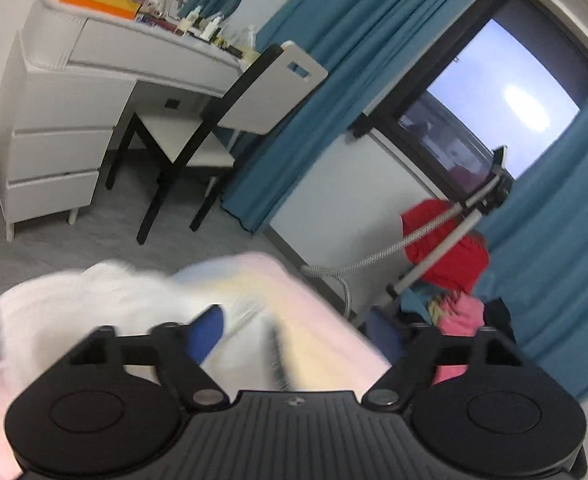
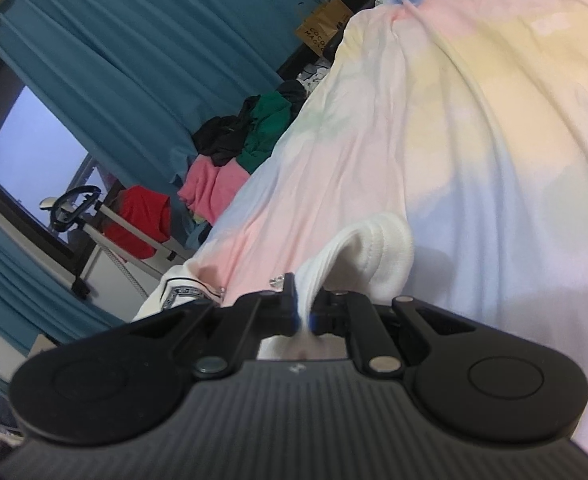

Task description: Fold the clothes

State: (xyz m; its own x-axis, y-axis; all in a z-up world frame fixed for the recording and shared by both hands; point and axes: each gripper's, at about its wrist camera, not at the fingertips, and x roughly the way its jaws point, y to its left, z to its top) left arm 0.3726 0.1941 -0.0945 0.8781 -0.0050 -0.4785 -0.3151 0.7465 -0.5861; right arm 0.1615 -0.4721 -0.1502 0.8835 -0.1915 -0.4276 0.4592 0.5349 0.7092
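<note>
Right claw (image 2: 302, 312) of mine clamped on white garment (image 2: 373, 248), pastel bedsheet (image 2: 473, 120) ahead of it, left claw (image 1: 313, 340) spread apart above blurred white cloth.

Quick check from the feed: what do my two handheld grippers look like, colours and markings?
Both match: the left gripper and right gripper have matte black ribbed bodies with a small pale logo at the centre, two round black discs at the sides, silver pivot rivets on black linkage arms, and blue pads on the jaws. No cables, hands or sleeves show.

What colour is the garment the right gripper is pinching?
White garment, clearest in the right wrist view, held by the right gripper.
</note>
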